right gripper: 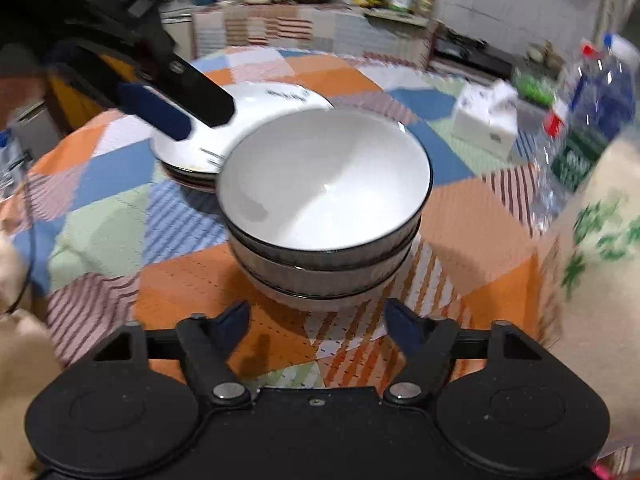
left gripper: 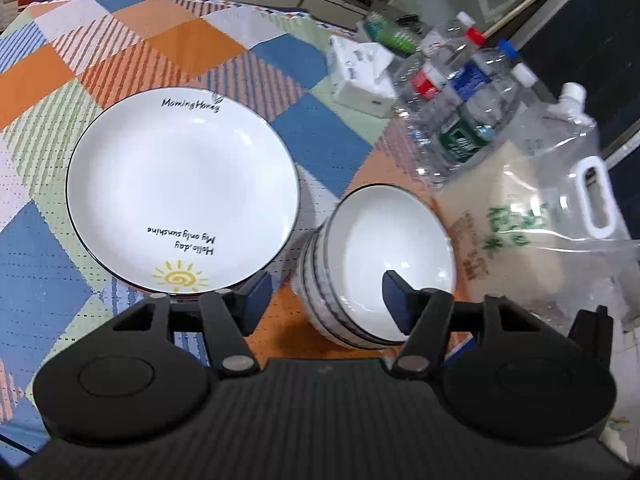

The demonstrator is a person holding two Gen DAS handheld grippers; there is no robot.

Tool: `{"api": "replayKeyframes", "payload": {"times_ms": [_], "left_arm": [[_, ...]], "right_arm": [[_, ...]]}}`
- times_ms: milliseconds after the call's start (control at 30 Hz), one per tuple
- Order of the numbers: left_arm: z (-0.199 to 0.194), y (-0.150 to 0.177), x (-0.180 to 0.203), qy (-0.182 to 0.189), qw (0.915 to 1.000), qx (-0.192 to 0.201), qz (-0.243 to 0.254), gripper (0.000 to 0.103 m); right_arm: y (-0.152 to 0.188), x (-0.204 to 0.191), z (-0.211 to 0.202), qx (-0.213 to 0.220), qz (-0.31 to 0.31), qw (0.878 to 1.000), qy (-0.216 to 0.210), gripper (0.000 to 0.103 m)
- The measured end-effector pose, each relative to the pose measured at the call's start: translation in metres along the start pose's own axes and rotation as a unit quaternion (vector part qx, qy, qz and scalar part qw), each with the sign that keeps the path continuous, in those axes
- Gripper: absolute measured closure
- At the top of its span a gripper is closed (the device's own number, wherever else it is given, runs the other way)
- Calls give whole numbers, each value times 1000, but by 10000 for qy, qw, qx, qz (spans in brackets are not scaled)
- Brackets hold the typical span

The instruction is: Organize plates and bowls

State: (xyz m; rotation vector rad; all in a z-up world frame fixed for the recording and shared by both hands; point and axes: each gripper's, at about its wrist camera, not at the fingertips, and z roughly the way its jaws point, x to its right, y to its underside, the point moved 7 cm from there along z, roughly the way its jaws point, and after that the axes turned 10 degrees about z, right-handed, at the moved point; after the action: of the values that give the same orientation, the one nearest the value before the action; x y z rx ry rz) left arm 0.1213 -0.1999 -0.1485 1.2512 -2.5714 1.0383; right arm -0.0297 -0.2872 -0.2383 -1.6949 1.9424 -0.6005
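A white plate (left gripper: 182, 190) with a black rim, a yellow sun and printed words tops a plate stack on the patchwork cloth; it also shows in the right wrist view (right gripper: 276, 102). To its right stands a stack of white bowls (left gripper: 384, 260) with black rims, also in the right wrist view (right gripper: 326, 196). My left gripper (left gripper: 326, 300) is open and empty, hovering over the near edges of plate and bowls; its fingers (right gripper: 172, 108) show over the plates. My right gripper (right gripper: 318, 320) is open and empty, just in front of the bowl stack.
Several plastic water bottles (left gripper: 460, 100) lie at the right. A clear bag of rice (left gripper: 552, 216) lies right of the bowls. A white tissue pack (left gripper: 362, 76) sits behind. The patchwork tablecloth (left gripper: 80, 60) covers the round table.
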Motion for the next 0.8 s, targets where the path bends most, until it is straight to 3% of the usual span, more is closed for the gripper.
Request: {"api": "replayKeyframes", "payload": {"times_ms": [167,400,533,633,800], "left_arm": [[21,10,-3,-97,9996,-244,-135,42],[37,20,8,7,9996,-228,-140,47],[50,20,14,-208,9994,-236,155,53],[56,21,14,-125,9996,-249,82,60],[61,22,12,-329,9994,-122,-7,67]], "right_arm": [[1,-3,18,54,379,9993,-29,10],[4,1,34,393,864,9955,46,9],[3,0,38,493,682,9963,167,8],[5,-1,38,608,571,9964,148,8],[2,-2,38,828,534,9951,5,7]]}}
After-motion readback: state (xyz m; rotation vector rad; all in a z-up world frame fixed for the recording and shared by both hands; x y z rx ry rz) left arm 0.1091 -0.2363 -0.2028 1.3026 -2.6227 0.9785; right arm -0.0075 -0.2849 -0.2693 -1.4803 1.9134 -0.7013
